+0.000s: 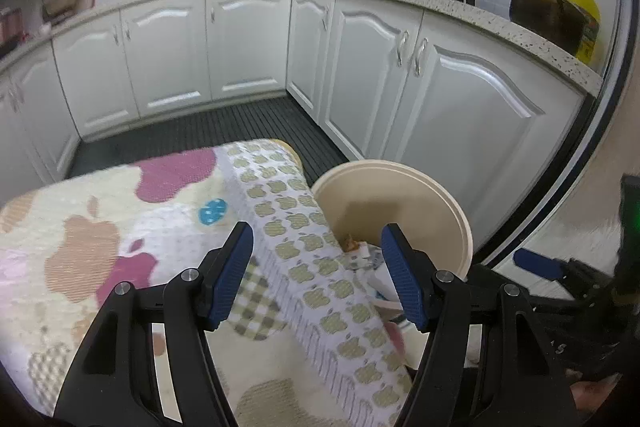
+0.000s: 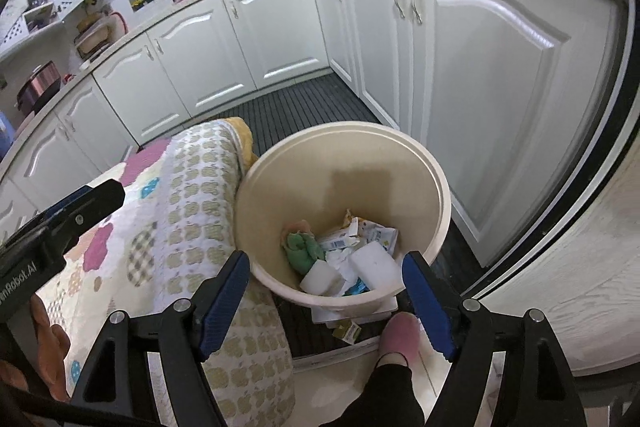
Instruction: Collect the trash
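Kitchen floor, evening: cream bin (image 2: 344,163) beside a cloth-covered bench (image 2: 188,211), already holding a green rag (image 2: 304,251), crumpled cartons (image 2: 360,233) and white foam blocks (image 2: 374,261). Right gripper (image 2: 326,297) poised above the bin rim, jaws wide and empty. Left gripper (image 1: 318,275) over the bench edge, jaws likewise wide, nothing between them. Still outside the bin: a small green-and-white box (image 2: 349,331) on the dark floor mat (image 2: 304,107) just beside the bin's base, near a pink slipper (image 2: 400,333). Probably the next piece to gather. Likely light, thin card, easily crushed, so best pinched gently across its narrow sides. Flat white sheets (image 2: 360,309) under the bin likely harder to take hold of: stiff, low, no raised edge showing. Contents of the bin likely light and loose, apt to shift if the bin is nudged.
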Motion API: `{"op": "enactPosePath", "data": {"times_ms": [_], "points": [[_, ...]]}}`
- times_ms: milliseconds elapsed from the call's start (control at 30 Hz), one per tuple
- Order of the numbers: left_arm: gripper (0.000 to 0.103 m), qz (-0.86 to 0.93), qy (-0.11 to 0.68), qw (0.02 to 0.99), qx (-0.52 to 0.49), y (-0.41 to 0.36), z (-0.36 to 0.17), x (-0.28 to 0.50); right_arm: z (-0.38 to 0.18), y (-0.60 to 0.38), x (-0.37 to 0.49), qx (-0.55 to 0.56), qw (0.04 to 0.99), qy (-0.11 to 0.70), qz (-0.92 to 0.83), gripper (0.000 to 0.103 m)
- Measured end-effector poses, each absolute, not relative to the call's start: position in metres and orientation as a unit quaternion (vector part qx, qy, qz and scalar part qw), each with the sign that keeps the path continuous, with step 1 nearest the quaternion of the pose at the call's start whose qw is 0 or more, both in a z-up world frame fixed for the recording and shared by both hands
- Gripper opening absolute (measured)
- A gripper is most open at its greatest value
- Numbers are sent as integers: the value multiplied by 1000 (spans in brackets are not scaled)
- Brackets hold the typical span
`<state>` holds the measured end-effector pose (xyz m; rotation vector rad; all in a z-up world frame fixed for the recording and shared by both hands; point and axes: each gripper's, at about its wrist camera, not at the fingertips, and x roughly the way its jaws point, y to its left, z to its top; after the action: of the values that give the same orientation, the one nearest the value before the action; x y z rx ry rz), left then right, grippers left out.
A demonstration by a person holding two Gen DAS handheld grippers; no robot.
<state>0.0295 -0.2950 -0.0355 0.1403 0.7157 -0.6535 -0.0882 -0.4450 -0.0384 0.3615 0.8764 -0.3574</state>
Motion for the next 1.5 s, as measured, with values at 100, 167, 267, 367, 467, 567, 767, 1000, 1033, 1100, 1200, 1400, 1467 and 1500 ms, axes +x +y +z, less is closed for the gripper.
{"op": "enactPosePath", "data": {"times_ms": [100,167,267,367,467,567,767,1000,1033,1100,1200,1400,1467,1500], "points": [[66,-308,329,890,73,-286,-30,17,-29,-435,-96,168,882,404,-172,77],[66,-304,322,894,67,-279,-26,11,-22,-428,-102,162,888,391,-177,77],[66,-300,313,900,54,-267,-20,3,-12,-419,-111,148,896,374,-188,78],[66,-297,301,905,48,-256,-13,-5,-3,-414,-117,145,901,359,-194,81],[66,-288,284,913,52,-246,-5,-14,7,-409,-121,145,906,346,-197,82],[66,-288,274,916,49,-238,1,-19,17,-403,-125,137,911,333,-201,83],[66,-272,249,929,41,-222,16,-30,36,-387,-130,116,923,304,-206,90],[66,-259,228,938,33,-211,26,-37,56,-372,-132,101,933,276,-208,92],[66,-259,226,939,32,-209,26,-38,58,-369,-132,98,934,274,-209,92],[66,-257,222,940,31,-206,28,-40,61,-367,-132,92,935,272,-211,92],[66,-254,218,942,29,-203,30,-41,65,-364,-132,92,936,267,-209,92],[66,-247,208,946,28,-203,33,-46,72,-358,-136,87,940,253,-209,93],[66,-245,209,946,26,-202,33,-46,74,-357,-135,86,941,252,-209,94],[66,-244,209,947,25,-201,33,-46,75,-356,-135,85,941,251,-209,94]]}}
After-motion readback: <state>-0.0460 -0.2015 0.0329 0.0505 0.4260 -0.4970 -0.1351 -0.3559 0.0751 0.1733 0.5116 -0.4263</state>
